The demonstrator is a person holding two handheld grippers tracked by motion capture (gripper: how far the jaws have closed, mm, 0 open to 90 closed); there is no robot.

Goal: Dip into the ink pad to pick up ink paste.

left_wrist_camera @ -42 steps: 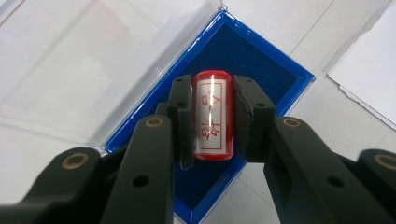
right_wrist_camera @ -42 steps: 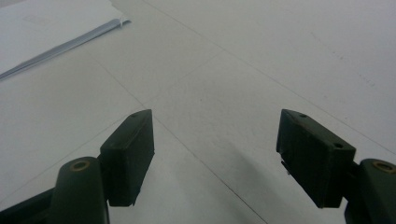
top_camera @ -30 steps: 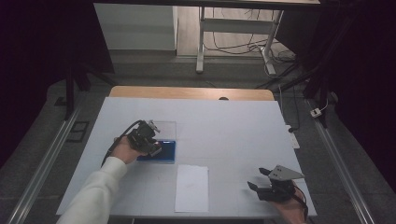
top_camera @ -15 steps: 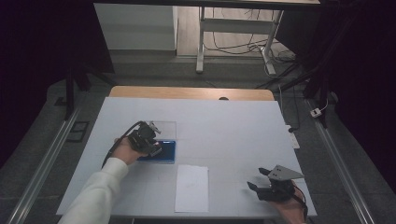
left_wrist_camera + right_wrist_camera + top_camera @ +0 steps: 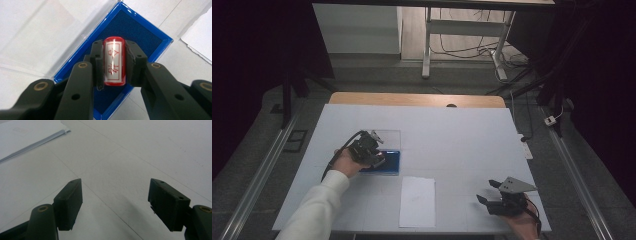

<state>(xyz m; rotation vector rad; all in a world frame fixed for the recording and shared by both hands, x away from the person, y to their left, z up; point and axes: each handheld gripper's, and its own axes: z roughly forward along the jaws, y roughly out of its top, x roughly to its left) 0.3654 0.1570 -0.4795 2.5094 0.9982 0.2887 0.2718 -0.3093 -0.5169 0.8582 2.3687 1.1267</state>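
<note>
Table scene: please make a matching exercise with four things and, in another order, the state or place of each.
Things:
1. left claw
2. right claw
3. red stamp
4. paper sheet

States:
a. lies flat on the table
b. open, holding nothing
c. over the blue ink pad
d. shut on a thing

Pairs: 1-d, 2-b, 3-c, 4-a

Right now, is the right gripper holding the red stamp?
No, the right gripper has its jaws wide apart over bare table, while the red stamp sits clamped in the left gripper above the blue ink pad.
</note>
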